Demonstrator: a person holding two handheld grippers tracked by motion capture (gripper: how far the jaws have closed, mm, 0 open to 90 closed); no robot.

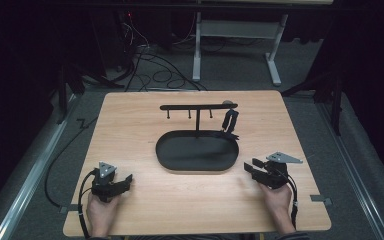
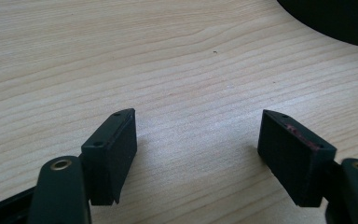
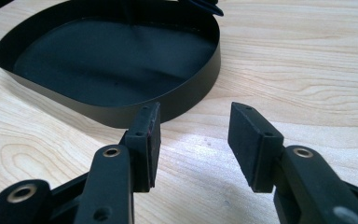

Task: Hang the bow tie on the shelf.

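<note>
- worktop [image 1: 130, 130] of pale wood lay across the middle of the high view, with dark floor, cables and a white desk frame beyond its far edge.
- black oval tray [image 1: 166, 156] sat near the centre of the worktop; a thin post rose from its far rim and carried a horizontal bar [image 1: 198, 106] with small pegs hanging under it.
- a dark object [image 1: 229, 122] hung from the right end of that bar, down to the tray's far right rim; what it was could not be told.
- left gripper [image 1: 121, 182] rested on the worktop near the front left corner, held in the person's left hand [image 1: 100, 212], well apart from the tray.
- in the left gripper view its jaws stood wide apart with bare wood grain between them and nothing gripped; the two black pads [image 2: 113, 151] sat low over the worktop [image 2: 168, 70], and a curve of the tray [image 2: 335, 21] showed at the upper right corner.
- right gripper [image 1: 249, 167] rested near the front right, held in the person's right hand [image 1: 276, 200], its tips near the tray's right end but not touching it.
- in the right gripper view its jaws were also open and empty, with one pad [image 3: 144, 144] close in front of the tray's wall [image 3: 186, 93]; the tray's dark inside looked bare, and the wood [image 3: 307, 70] ran off to the right.
- a cable [image 1: 55, 190] trailed from the left gripper off the worktop's left edge, and a grey three-cornered plate [image 1: 284, 158] sat on top of the right gripper.
</note>
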